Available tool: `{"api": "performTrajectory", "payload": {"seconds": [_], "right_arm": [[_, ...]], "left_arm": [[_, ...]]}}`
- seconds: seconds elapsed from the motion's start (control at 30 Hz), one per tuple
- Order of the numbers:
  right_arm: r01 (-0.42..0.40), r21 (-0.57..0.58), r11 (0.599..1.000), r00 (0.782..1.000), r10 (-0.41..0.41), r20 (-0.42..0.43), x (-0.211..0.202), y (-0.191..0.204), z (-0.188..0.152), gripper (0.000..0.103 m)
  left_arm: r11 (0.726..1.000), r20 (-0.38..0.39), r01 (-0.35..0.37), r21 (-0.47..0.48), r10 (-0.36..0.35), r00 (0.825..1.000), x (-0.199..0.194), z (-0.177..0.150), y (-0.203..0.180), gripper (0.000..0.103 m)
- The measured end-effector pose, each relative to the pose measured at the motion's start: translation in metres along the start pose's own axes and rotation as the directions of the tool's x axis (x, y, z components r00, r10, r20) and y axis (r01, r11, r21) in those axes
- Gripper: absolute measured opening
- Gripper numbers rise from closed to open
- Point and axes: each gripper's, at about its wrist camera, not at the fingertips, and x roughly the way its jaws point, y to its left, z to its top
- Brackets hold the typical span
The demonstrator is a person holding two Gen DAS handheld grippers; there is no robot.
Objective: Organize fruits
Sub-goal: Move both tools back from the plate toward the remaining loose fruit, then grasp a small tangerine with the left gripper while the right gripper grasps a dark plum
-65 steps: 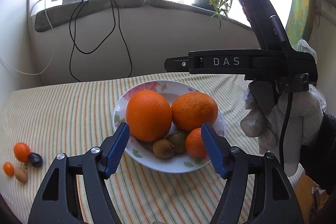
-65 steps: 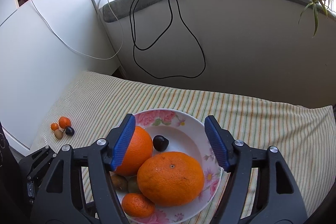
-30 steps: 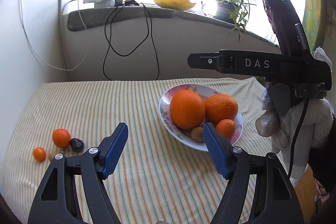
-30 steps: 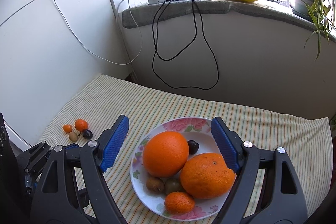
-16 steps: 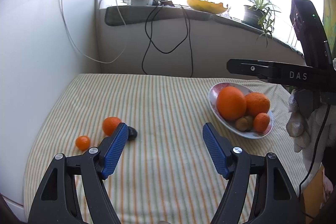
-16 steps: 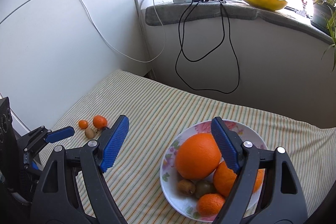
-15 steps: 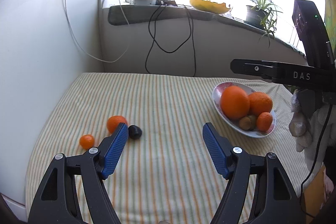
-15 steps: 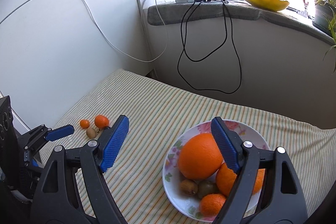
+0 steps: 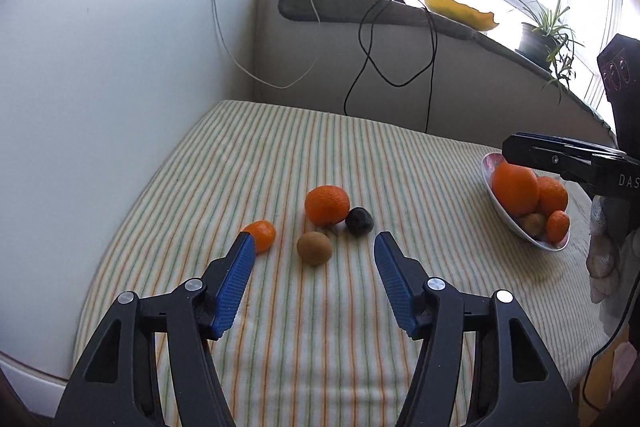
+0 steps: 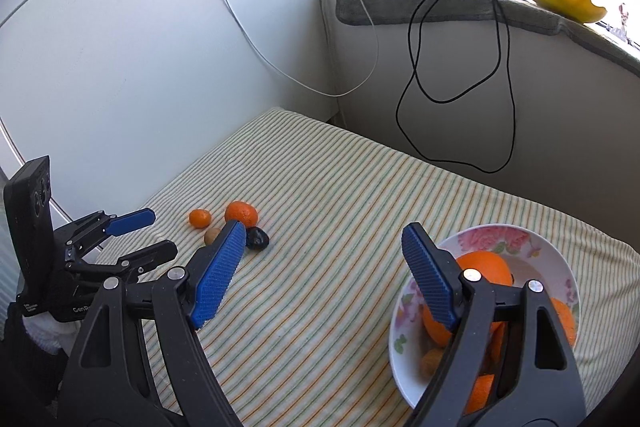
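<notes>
My left gripper [image 9: 314,242] is open and empty, low over the striped cloth, with a kiwi [image 9: 314,247] just ahead between its fingers. Beside the kiwi lie a mandarin [image 9: 327,205], a dark plum [image 9: 359,221] and a small mandarin [image 9: 262,235]. The same group shows in the right wrist view: mandarin [image 10: 241,213], small mandarin [image 10: 199,217], plum [image 10: 257,238], kiwi [image 10: 211,236]. My right gripper [image 10: 324,237] is open and empty above the floral plate [image 10: 496,239], which holds oranges [image 10: 484,267]. The plate also shows at the right of the left wrist view [image 9: 489,163].
A white wall [image 9: 100,67] runs along the table's left side. Black and white cables [image 10: 460,67] hang from the window ledge at the back. The ledge carries a yellow dish [image 10: 560,1] and a potted plant [image 9: 540,35]. The left gripper body [image 10: 80,247] sits at the table's left edge.
My left gripper has swung left from the plate to the loose fruits and come close to the kiwi. My right gripper has drawn back and turned left; the plate now lies at its right.
</notes>
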Motion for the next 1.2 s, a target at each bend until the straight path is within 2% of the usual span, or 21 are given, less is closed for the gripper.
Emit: {"api": "performTrajectory", "payload": {"seconds": [0.2,0.47,0.57,0.77,1.2], "right_arm": [[-0.034,-0.023,0.999,0.999,0.033,-0.042,0.023,0.015,-0.004,0.082],[-0.089,-0.026,0.996,0.989,0.085,-0.122,0.060,0.031,-0.011,0.065],[-0.111,-0.021,0.994,0.982,0.107,-0.157,0.076,0.034,-0.014,0.055],[-0.130,-0.022,0.991,0.972,0.124,-0.200,0.100,0.043,-0.018,0.048],[-0.122,-0.030,0.992,0.965,0.111,-0.236,0.131,0.047,-0.016,0.045]], "left_arm": [[0.999,-0.018,-0.011,-0.033,0.011,1.000,0.009,0.000,0.022,0.049],[0.999,-0.044,-0.002,-0.055,0.000,0.999,0.024,-0.002,0.036,0.035],[0.998,-0.049,0.002,-0.060,-0.005,0.999,0.028,-0.003,0.040,0.035],[0.998,-0.061,0.008,-0.059,-0.012,0.998,0.037,-0.002,0.043,0.033],[0.998,-0.086,0.015,-0.053,-0.020,0.996,0.050,-0.001,0.047,0.030]]}}
